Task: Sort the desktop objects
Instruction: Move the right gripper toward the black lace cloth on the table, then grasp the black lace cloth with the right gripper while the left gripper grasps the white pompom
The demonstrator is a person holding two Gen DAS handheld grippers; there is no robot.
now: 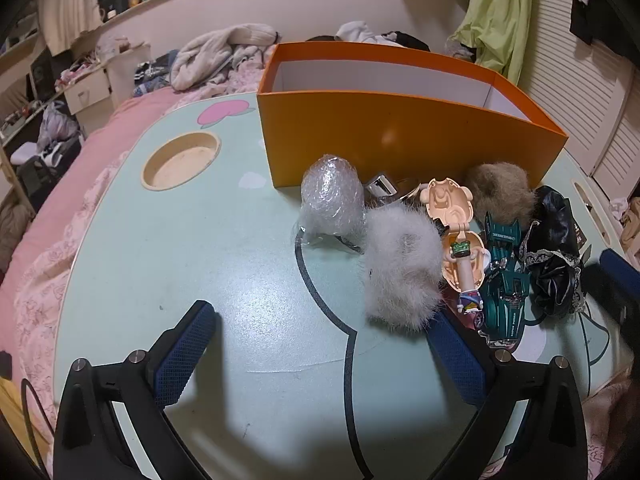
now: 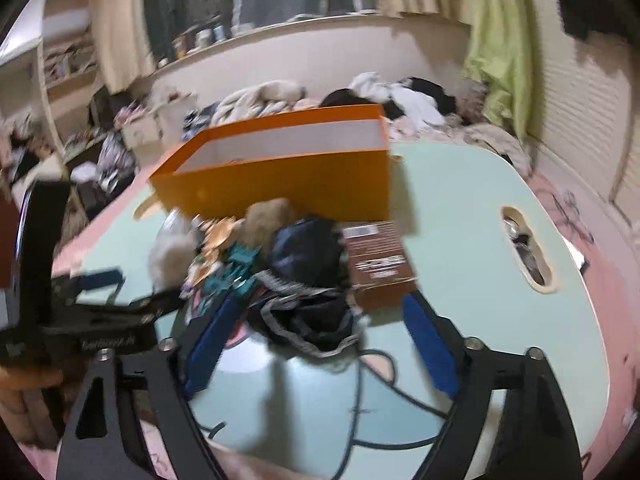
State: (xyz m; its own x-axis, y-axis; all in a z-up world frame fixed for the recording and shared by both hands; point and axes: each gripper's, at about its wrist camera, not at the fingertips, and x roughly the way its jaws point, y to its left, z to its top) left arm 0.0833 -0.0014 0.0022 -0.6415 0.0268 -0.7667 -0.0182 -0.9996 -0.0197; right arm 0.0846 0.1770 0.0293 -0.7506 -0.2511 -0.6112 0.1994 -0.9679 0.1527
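Ahead of both grippers, beyond the clutter: orange box (image 1: 400, 128), open-topped, seemingly empty. Between box and left gripper (image 1: 320, 356): white fur pompom (image 1: 400, 268), just off its right finger, bubble-wrapped bundle (image 1: 332, 204), green toy car (image 1: 506, 280). Left gripper wide open, holding nothing. Right gripper (image 2: 320, 344) likewise spread, empty, straddling black lace-trimmed cloth (image 2: 308, 320); brown carton (image 2: 378, 264) beside. Best lowered squarely over the cloth, closed on its bulk, not the trim.
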